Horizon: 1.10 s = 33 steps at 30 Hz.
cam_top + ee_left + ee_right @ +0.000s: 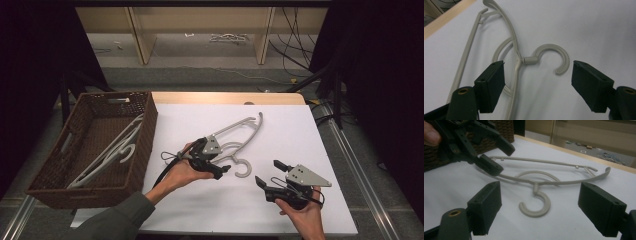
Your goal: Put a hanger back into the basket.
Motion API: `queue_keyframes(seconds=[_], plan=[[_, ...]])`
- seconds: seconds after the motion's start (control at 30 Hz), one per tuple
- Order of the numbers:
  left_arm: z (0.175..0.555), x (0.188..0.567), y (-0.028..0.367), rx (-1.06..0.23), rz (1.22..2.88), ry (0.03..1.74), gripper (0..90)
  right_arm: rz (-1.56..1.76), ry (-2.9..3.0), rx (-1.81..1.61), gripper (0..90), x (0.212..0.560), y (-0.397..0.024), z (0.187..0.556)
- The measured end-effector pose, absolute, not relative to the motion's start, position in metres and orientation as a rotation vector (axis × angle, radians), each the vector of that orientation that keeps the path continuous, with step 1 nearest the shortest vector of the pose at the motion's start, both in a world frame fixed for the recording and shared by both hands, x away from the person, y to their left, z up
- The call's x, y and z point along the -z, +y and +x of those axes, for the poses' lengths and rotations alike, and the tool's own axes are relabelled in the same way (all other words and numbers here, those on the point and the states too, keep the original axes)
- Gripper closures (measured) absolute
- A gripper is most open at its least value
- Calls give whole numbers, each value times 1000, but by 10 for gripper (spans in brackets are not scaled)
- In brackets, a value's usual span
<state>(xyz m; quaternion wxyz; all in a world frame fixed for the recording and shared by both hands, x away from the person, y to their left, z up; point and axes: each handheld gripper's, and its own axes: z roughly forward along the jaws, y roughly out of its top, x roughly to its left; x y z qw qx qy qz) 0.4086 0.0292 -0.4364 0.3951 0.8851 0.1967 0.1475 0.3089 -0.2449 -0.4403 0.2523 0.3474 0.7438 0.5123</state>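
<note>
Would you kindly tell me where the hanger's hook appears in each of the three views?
High view: hook at centre, between the two grippers.
Left gripper view: hook at centre, between the open jaws.
Right gripper view: hook at lower centre, between the open jaws.
Shared landmark: the white table.

A pale grey plastic clothes hanger (pixel 240 131) (pixel 511 50) (pixel 554 173) lies flat on the white sheet at the middle of the high view, its long axis slanting from lower left to upper right. Its round open hook (pixel 243 168) (pixel 554 56) (pixel 536 206) sits at the lower end of the slant, toward the bottom centre of the frame. A curved inner loop joins the neck to the arched shoulder bar, and a thin straight rail runs beside the arch.

At the left of the high view, more pale plastic hangers (pixel 107 155) lie tilted inside a dark brown woven rectangular basket (pixel 145 137), just beside the sheet's left edge.
</note>
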Motion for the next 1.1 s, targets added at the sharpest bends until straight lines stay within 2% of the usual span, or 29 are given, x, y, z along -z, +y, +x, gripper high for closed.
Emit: queue_keyframes(seconds=[0.2, 0.37, 0.87, 1.1], plan=[[421, 446, 20, -425, 2289, 486, 282, 949, 2053, -1369, 199, 438, -246, 308], [432, 454, 14, -406, 2301, 509, 301, 943, 2028, -1392, 199, 440, -245, 310], [450, 467, 1, -375, 2402, 498, 480, 948, 2028, -1405, 199, 440, -244, 310], [457, 472, -1, -358, 2426, 522, 516, 932, 2038, -1389, 199, 440, -245, 311]])
